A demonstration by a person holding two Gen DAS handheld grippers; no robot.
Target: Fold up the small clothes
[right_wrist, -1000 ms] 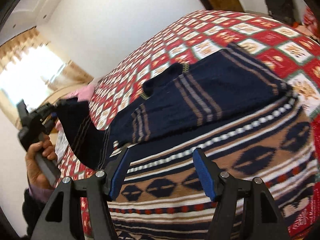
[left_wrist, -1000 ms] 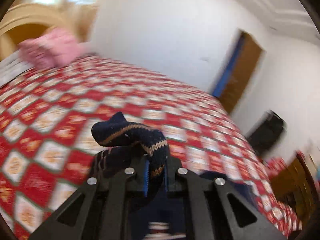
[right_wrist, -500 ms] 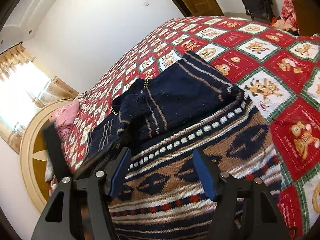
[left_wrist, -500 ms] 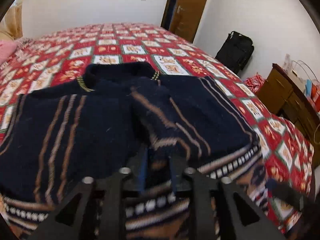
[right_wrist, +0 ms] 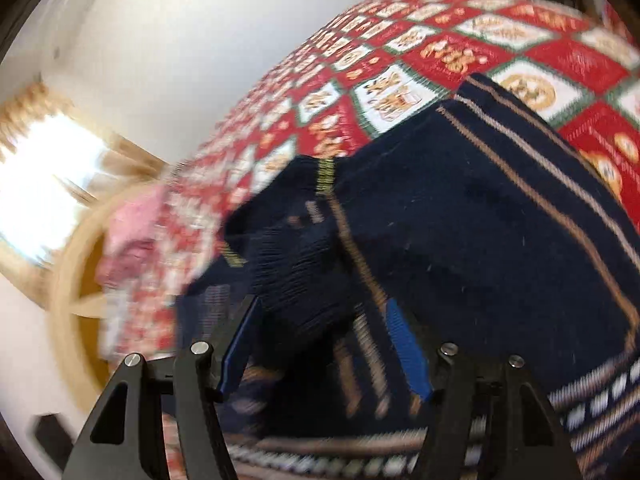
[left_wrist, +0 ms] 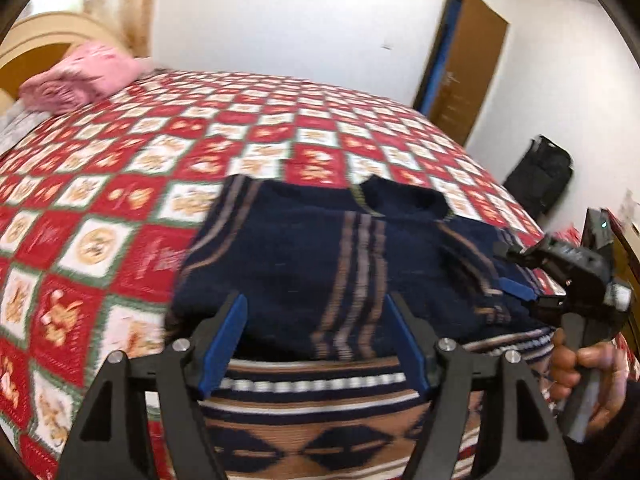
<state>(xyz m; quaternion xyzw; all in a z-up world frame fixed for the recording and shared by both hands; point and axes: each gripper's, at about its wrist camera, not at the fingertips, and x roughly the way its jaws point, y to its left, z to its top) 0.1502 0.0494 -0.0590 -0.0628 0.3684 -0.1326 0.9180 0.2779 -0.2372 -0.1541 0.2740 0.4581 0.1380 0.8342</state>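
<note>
A red checked bedspread [left_wrist: 120, 208] is covering the bed, a pink pillow [left_wrist: 80, 80] lying at its head. The navy sweater [left_wrist: 320, 256] is lying mid-bed beneath both tools: the left tool [left_wrist: 320, 340] is opening, gripping nothing, while the right tool [right_wrist: 320, 344] is hovering open and empty.

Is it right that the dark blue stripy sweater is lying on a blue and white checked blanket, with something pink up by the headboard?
Not quite. The blanket is red and white checked, not blue and white; the left wrist view shows it best. The dark blue stripy sweater does lie on it, and the pink thing is up by the headboard.
</note>
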